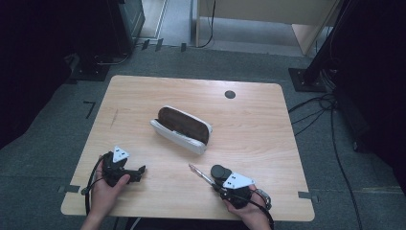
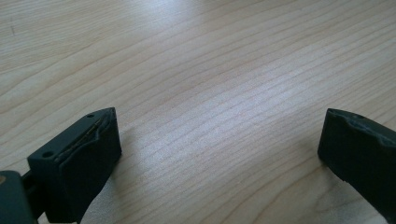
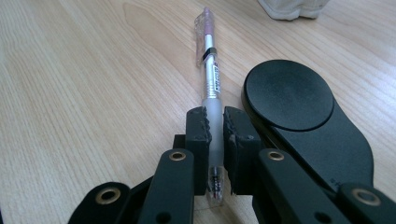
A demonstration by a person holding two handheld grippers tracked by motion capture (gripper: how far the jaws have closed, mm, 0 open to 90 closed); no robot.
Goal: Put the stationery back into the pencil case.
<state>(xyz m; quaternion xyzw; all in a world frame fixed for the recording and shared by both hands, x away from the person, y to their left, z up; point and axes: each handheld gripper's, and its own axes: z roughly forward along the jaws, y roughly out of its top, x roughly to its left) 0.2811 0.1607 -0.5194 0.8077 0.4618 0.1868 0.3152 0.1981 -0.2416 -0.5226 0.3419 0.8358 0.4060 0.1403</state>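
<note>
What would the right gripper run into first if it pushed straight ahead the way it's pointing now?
Probably the pencil case. The right gripper, shut on the pen, points up the table toward the case's right end; the wood between looks bare. It may just graze or miss that end, since depth is unclear.

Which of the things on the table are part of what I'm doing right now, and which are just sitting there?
In the job:
- pen, clamped in the right gripper
- pencil case, lying open mid-table, the likely place for the pen

Lying about:
- black round thing beside the pen
- left gripper, open over bare table, idle
</note>
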